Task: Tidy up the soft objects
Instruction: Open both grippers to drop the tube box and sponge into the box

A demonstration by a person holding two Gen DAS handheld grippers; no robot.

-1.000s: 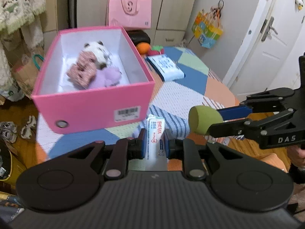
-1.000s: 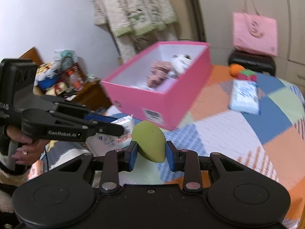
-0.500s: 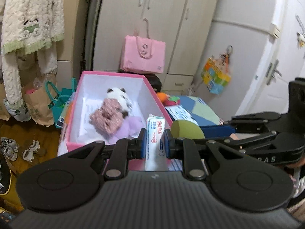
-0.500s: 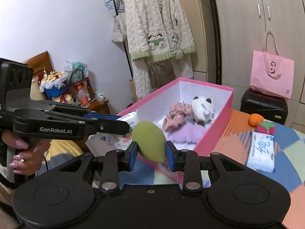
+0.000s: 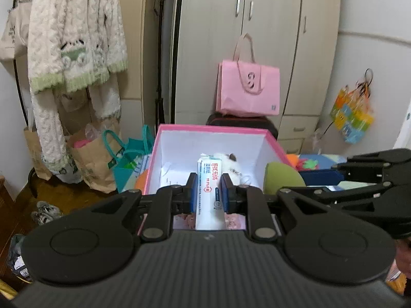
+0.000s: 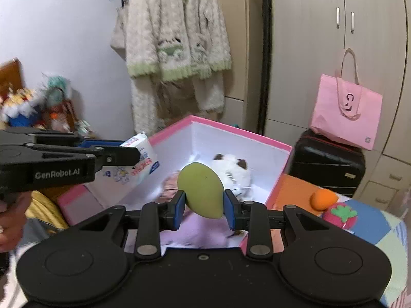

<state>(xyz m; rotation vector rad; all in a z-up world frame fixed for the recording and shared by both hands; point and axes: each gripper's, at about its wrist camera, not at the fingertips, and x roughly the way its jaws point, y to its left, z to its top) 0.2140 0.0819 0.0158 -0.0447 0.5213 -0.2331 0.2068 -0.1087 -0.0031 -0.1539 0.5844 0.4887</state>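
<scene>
My left gripper (image 5: 208, 188) is shut on a white tissue pack (image 5: 208, 192) and holds it over the open pink box (image 5: 213, 129). My right gripper (image 6: 204, 205) is shut on a green mango-shaped soft toy (image 6: 201, 193), also above the pink box (image 6: 231, 131). Inside the box lie a white panda plush (image 6: 235, 170), a pink knitted item (image 6: 169, 187) and a lilac cloth (image 6: 203, 233). In the right wrist view the left gripper (image 6: 136, 154) comes in from the left with the tissue pack (image 6: 141, 161). In the left wrist view the mango toy (image 5: 282, 178) shows at the right.
The box stands on a patchwork bedspread (image 6: 380, 227), where an orange ball (image 6: 323, 199) and a strawberry toy (image 6: 340, 215) lie. A black suitcase (image 6: 328, 165) with a pink bag (image 6: 346, 110) stands behind. A fluffy robe (image 6: 177, 38) hangs on the wall. Paper bags (image 5: 90, 159) stand on the floor.
Both grippers have travelled from in front of the pink box to above its opening, each keeping its hold. The box now fills the view just beyond the fingers.
</scene>
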